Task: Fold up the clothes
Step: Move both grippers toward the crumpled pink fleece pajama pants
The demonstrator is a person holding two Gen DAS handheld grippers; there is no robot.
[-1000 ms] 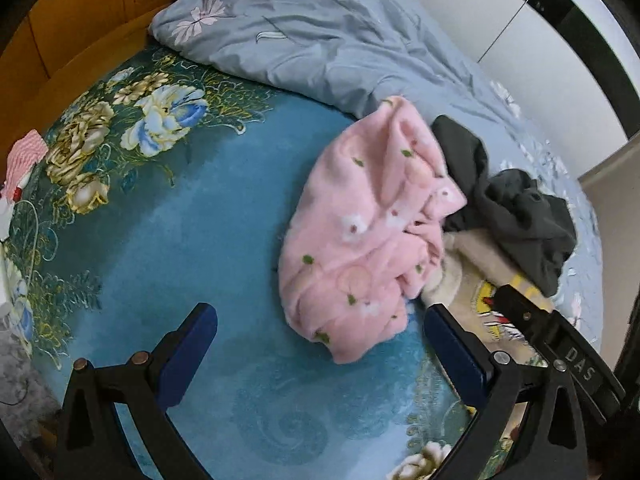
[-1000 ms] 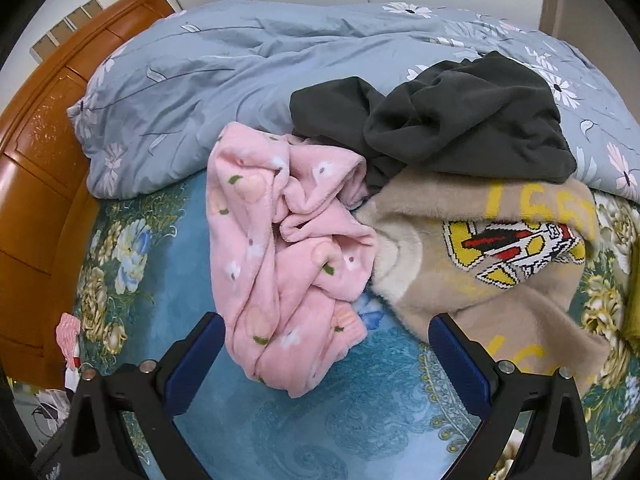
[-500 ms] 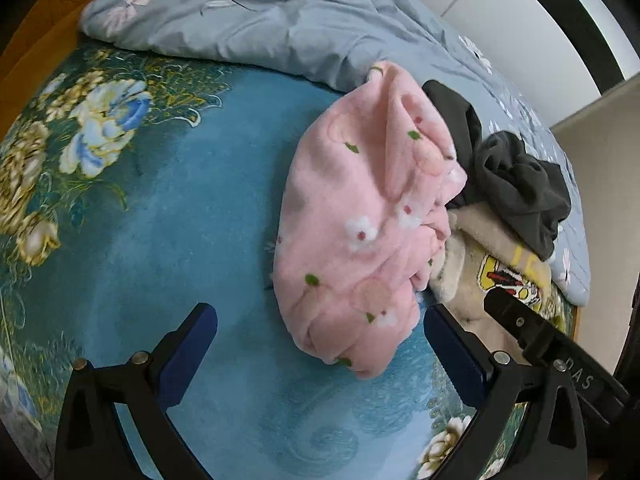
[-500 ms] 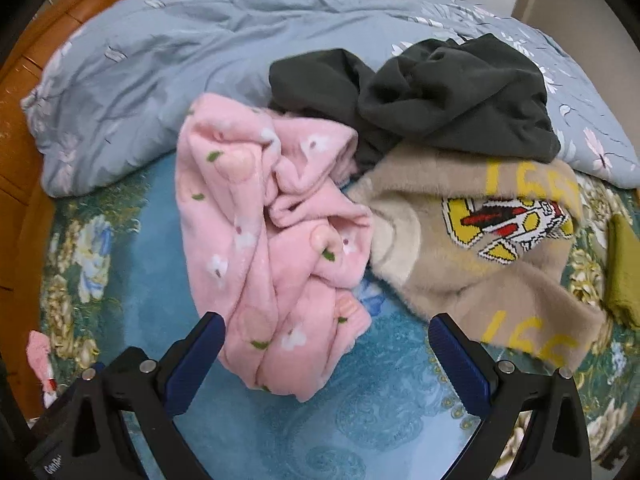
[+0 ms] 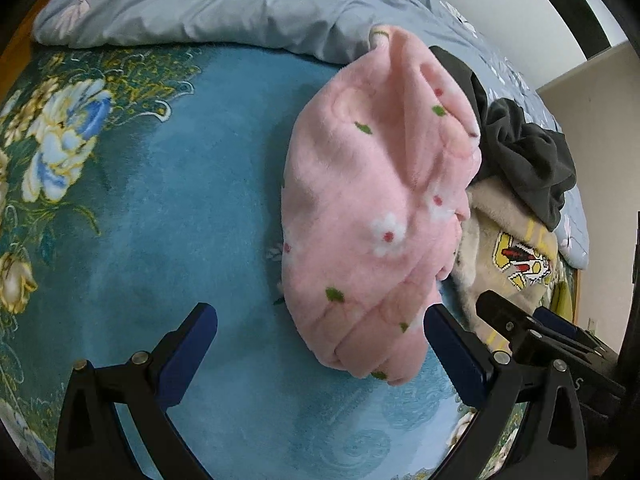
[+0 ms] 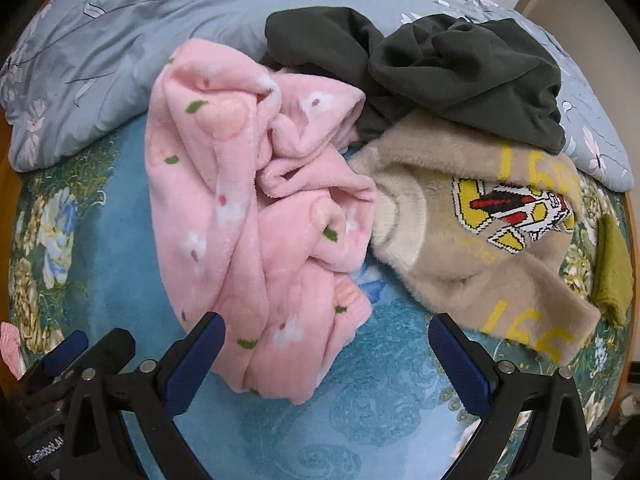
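Note:
A crumpled pink fleece garment (image 5: pixel 372 208) with small flowers lies on the blue floral bedspread (image 5: pixel 168 208). It also shows in the right wrist view (image 6: pixel 256 216). A beige fuzzy sweater (image 6: pixel 480 248) with a yellow emblem lies to its right, and a dark grey garment (image 6: pixel 440 68) sits behind both. My left gripper (image 5: pixel 320 344) is open and empty, just short of the pink garment's near end. My right gripper (image 6: pixel 326 354) is open and empty, its jaws either side of the pink garment's near hem. The right gripper's tip (image 5: pixel 520 332) shows in the left wrist view.
A grey-blue floral duvet (image 6: pixel 160 32) is bunched along the far side of the bed. An olive green cloth (image 6: pixel 612 264) lies at the right edge. A wooden bed frame (image 6: pixel 6 176) borders the left. A small pink item (image 6: pixel 10 344) sits at the lower left.
Both grippers have moved closer to the pink garment, which now fills more of each view. Both jaws stay open. The clothes have not moved.

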